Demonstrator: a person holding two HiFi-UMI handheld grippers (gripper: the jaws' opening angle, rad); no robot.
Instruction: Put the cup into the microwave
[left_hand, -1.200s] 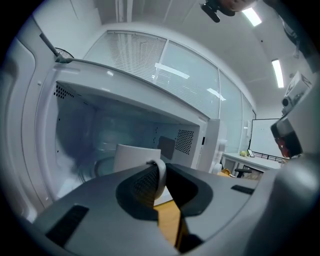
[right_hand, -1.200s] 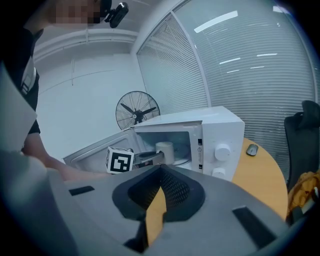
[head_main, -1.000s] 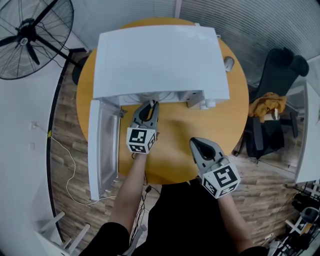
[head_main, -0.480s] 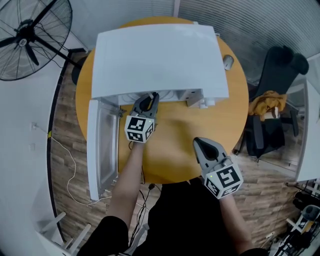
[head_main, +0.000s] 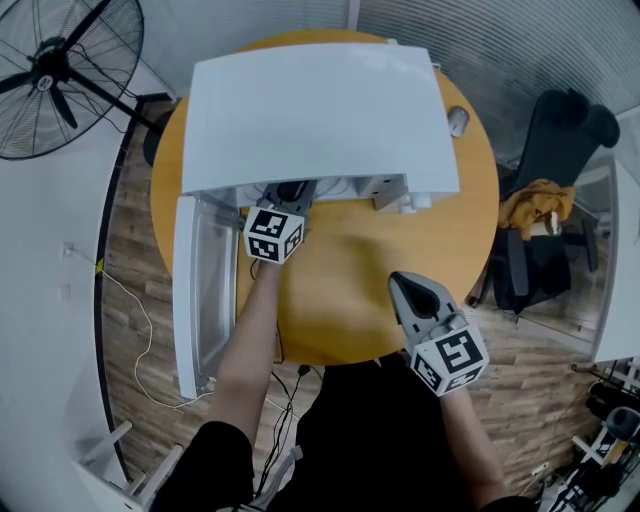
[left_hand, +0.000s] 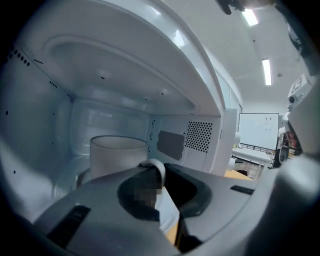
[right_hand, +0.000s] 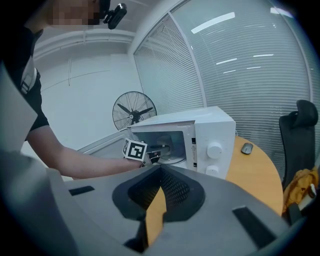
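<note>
The white microwave (head_main: 320, 110) stands on the round wooden table (head_main: 340, 300) with its door (head_main: 200, 290) swung open to the left. My left gripper (head_main: 289, 193) reaches into the cavity, and its tips are hidden under the oven's top. In the left gripper view, the white cup (left_hand: 119, 154) sits upright over the turntable inside the oven, and the left gripper (left_hand: 161, 174) is shut on its handle. My right gripper (head_main: 402, 282) hovers over the table's front right, shut on nothing. From the right gripper view, the right gripper (right_hand: 160, 171) points at the microwave (right_hand: 200, 140).
A computer mouse (head_main: 458, 122) lies on the table to the right of the microwave. On the floor, a standing fan (head_main: 60, 75) is at the far left and a black chair with a yellow cloth (head_main: 545, 210) at the right. A cable (head_main: 140, 340) runs over the floor.
My left gripper has moved forward from the table in front of the oven into the cavity, carrying the cup. The right gripper has barely shifted.
</note>
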